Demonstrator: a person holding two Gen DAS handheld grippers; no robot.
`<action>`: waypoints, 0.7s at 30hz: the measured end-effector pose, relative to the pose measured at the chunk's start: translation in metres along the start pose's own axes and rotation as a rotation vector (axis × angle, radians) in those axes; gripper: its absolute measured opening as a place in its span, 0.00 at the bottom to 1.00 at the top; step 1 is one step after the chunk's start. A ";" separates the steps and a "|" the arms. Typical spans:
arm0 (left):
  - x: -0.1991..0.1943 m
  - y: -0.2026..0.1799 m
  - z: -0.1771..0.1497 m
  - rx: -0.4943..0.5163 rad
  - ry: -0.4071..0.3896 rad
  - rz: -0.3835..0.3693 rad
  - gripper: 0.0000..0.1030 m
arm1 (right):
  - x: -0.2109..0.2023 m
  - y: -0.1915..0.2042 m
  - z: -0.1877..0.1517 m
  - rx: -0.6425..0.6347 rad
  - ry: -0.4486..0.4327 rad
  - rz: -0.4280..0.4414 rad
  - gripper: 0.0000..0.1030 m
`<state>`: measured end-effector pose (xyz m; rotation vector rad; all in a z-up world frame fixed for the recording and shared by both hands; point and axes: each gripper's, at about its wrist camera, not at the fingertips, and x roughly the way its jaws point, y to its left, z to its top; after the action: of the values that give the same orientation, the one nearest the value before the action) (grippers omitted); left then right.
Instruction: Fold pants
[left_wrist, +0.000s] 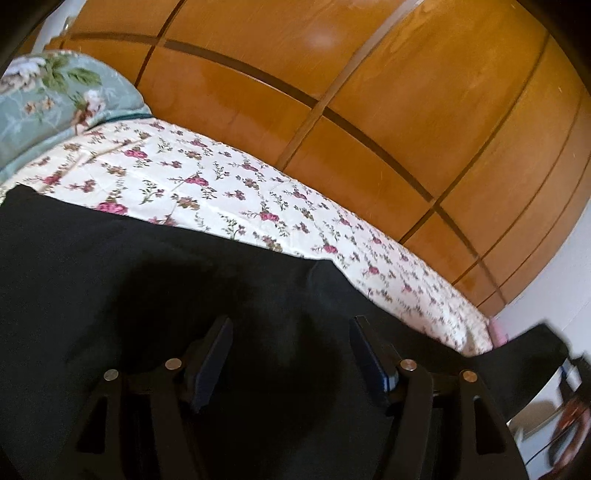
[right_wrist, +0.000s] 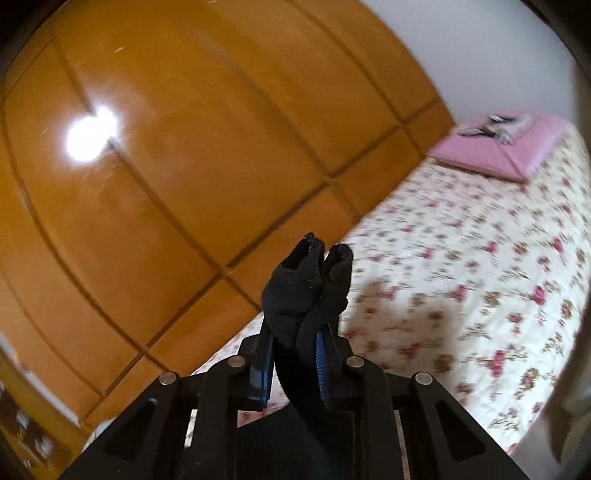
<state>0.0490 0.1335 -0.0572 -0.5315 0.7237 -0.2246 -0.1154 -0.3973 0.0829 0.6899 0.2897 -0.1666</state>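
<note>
The black pants (left_wrist: 147, 280) lie spread on the flowered bedspread (left_wrist: 229, 192) and fill the lower left wrist view. My left gripper (left_wrist: 291, 328) is open just above the cloth, holding nothing. In the right wrist view my right gripper (right_wrist: 297, 332) is shut on a bunched end of the black pants (right_wrist: 306, 288), lifted above the flowered bedspread (right_wrist: 480, 295). The cloth sticks out past the fingertips and hangs down between the fingers.
A tall orange wooden wardrobe (left_wrist: 369, 92) stands along the bed's far side. A teal flowered pillow (left_wrist: 55, 96) lies at the far left of the bed. A pink pillow (right_wrist: 502, 144) with small items on it lies at the other end.
</note>
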 end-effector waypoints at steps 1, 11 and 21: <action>-0.003 0.000 -0.005 0.018 -0.006 0.007 0.65 | -0.001 0.013 -0.002 -0.025 0.001 0.016 0.19; -0.008 -0.001 -0.025 0.106 -0.045 0.017 0.65 | 0.003 0.123 -0.055 -0.244 0.102 0.239 0.19; -0.008 0.001 -0.027 0.109 -0.054 -0.010 0.69 | 0.037 0.203 -0.165 -0.527 0.340 0.406 0.19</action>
<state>0.0244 0.1266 -0.0700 -0.4361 0.6524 -0.2569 -0.0645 -0.1386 0.0719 0.2370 0.4889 0.4093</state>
